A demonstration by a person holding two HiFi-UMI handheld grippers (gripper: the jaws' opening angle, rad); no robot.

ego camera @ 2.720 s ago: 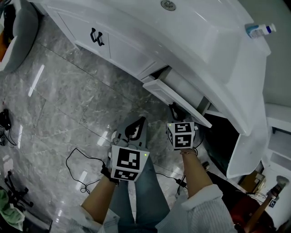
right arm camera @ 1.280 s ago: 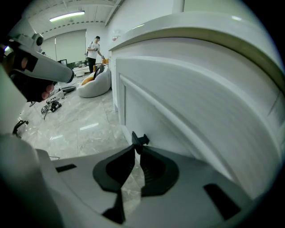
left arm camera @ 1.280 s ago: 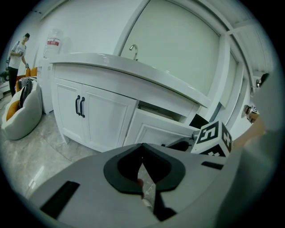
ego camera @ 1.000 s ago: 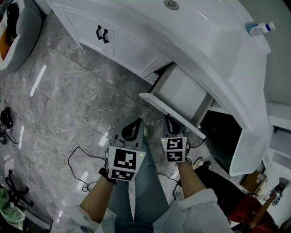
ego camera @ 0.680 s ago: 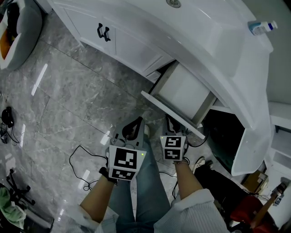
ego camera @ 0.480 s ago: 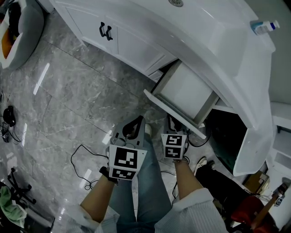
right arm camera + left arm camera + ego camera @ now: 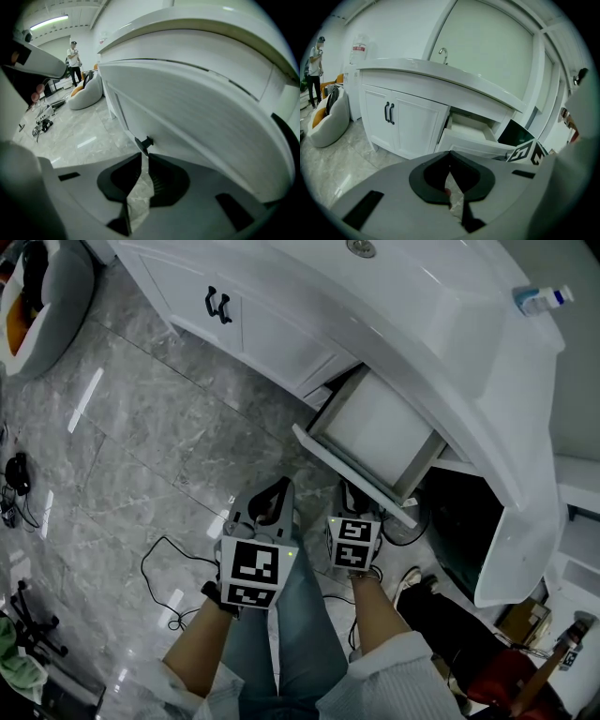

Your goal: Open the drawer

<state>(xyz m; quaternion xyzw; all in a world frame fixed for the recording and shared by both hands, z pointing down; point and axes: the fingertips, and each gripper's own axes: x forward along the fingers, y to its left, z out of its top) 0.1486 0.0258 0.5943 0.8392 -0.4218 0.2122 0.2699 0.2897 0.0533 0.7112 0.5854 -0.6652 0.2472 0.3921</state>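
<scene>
So the drawer (image 7: 375,427) is sticking well out of the white cabinet (image 7: 272,338), under the curved worktop (image 7: 441,306), and the inside looks empty. The right gripper (image 7: 141,157) sits right up at the drawer front (image 7: 197,122), tips just short of the little dark handle (image 7: 146,141). Its jaws are opening, with only a thin gap and nothing between them, just floor showing through. My guess is it's letting go because the pull is pretty much done. The left gripper (image 7: 450,154) hangs beside it over the floor (image 7: 141,437), jaws together and empty. It looks parked there to stay out of the drawer's way.
</scene>
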